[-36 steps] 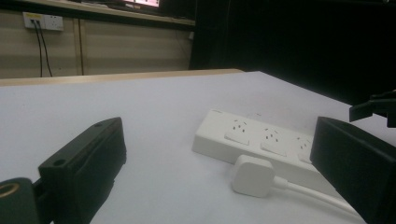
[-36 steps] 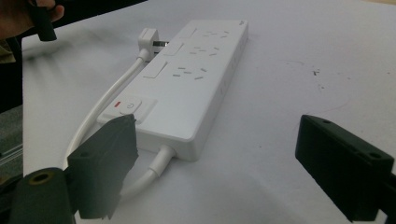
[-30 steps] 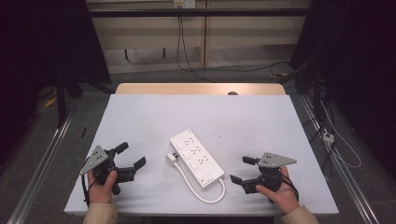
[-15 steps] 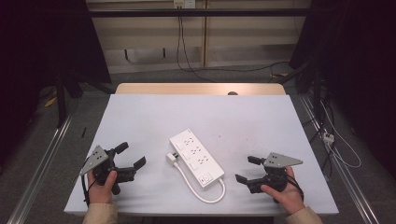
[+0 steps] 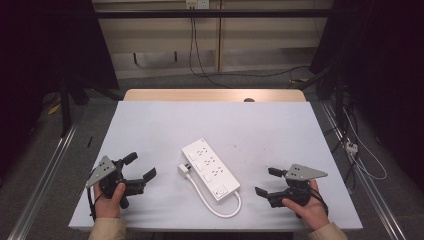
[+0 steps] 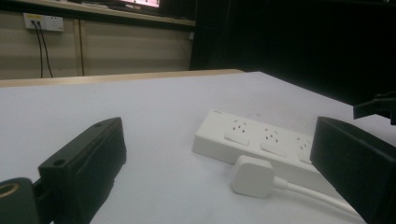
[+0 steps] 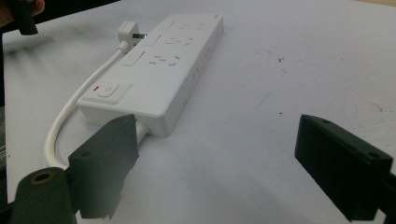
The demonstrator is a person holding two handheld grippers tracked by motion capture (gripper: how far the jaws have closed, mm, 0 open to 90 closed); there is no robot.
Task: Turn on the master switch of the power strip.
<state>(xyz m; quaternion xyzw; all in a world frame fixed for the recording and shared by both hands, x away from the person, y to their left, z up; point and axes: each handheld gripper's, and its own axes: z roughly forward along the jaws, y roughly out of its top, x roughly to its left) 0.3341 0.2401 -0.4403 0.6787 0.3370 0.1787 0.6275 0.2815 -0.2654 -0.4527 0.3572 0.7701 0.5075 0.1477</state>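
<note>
High view: the white power strip (image 5: 210,170) is lying flat near the middle of the table (image 5: 260,125), angled so its switch end is pointing toward my side and its far end is pointing up and left. Its white cord (image 5: 216,204) is leaving the switch end, looping along the near edge and running back up the strip's left side to the plug (image 5: 184,170), which is resting on the table just beside the strip's long edge.

I am holding my left gripper (image 5: 141,167) low over the near left part of the table, well apart from the strip, with its jaws standing wide and aimed toward the plug. I am holding my right gripper (image 5: 268,181) over the near right part, near the strip's switch end but not touching it, jaws also standing wide with nothing between them.

Left gripper view: the plug (image 6: 252,176) is sitting between my two black jaws in the frame, with the strip (image 6: 261,142) lying behind it and showing three socket faces. The other gripper's tip is showing at the right edge.

Right gripper view: the strip (image 7: 159,65) is running away from me on the left half, its rocker switch (image 7: 106,89) with a red mark lying nearest. The cord (image 7: 70,121) is curving past my left-hand jaw. The table under the gap between the jaws is showing small dark specks.
</note>
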